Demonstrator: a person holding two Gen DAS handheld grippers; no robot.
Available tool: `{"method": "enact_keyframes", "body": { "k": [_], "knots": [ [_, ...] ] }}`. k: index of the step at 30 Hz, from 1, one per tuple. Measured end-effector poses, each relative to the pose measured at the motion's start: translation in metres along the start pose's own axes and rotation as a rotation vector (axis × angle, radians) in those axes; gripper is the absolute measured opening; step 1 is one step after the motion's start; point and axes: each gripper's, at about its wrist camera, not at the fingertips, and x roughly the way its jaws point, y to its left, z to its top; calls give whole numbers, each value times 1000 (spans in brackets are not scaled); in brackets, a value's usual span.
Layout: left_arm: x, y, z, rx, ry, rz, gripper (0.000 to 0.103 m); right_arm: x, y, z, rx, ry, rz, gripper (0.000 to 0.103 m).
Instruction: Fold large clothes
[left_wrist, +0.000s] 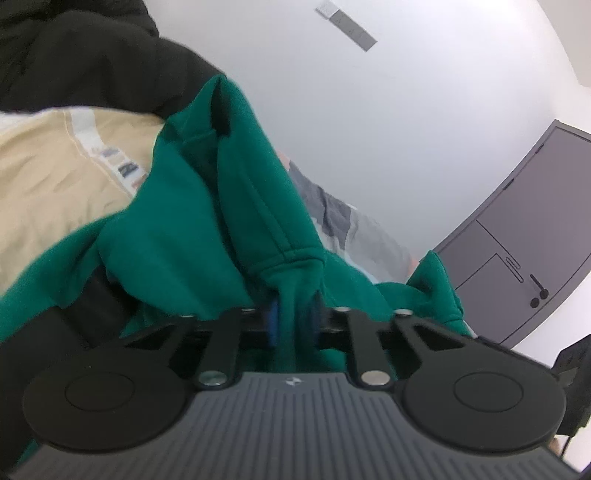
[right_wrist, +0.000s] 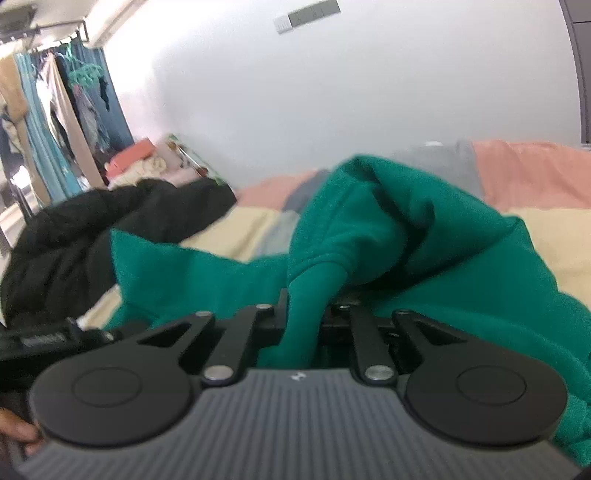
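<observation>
A large green sweatshirt (left_wrist: 207, 221) lies bunched on a bed. In the left wrist view my left gripper (left_wrist: 295, 317) is shut on a pinched fold of the green fabric, which rises in a ridge ahead of the jaws. In the right wrist view my right gripper (right_wrist: 304, 317) is shut on another fold of the green sweatshirt (right_wrist: 399, 229), and the cloth drapes up and to the right from the jaws. The fingertips of both grippers are hidden in the fabric.
A black padded jacket (right_wrist: 85, 236) lies to the left on the cream bedcover (right_wrist: 554, 240), with a beige garment (left_wrist: 48, 184) beside it. Pink and grey bedding (right_wrist: 532, 166) runs along the white wall. A grey cabinet (left_wrist: 524, 236) stands at right; hanging clothes (right_wrist: 55, 122) at far left.
</observation>
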Motion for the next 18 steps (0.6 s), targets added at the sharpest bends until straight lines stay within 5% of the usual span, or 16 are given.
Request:
{"method": "enact_keyframes", "body": {
  "k": [7, 11, 18],
  "knots": [
    [-43, -16, -3, -49, -70, -82, 11, -46, 11, 14, 9, -66, 27, 11],
    [-74, -39, -11, 16, -90, -109, 10, -78, 13, 9, 15, -80, 21, 10],
    [-120, -58, -44, 39, -22, -81, 10, -112, 9, -16, 91, -19, 2, 10]
  ]
}}
